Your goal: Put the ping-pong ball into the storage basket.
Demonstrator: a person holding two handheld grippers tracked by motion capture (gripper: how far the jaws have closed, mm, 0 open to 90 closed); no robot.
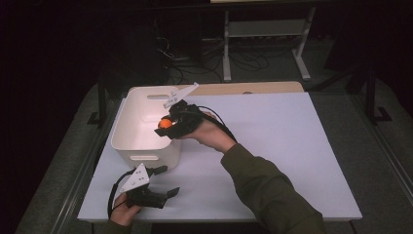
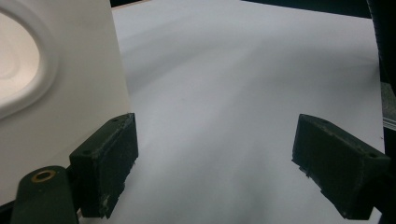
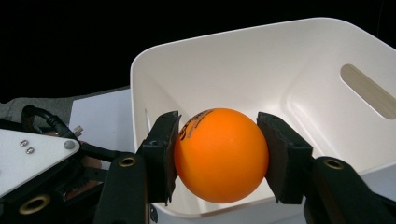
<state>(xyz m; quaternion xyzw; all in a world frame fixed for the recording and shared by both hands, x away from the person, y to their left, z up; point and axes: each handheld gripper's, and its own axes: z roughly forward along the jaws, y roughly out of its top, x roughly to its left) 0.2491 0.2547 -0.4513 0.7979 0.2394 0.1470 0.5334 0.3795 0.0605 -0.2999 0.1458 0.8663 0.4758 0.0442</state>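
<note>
While the right gripper [image 3: 217, 156] pinches the orange ball [image 3: 219, 154] between its jaws above the white bin [image 3: 299, 74], a loosened grip near the rim could bounce the ball onto the tabletop [image 1: 272, 146]. Left gripper [image 2: 215, 163] jaws stand spread, holding nothing, beside the bin's wall.
</note>
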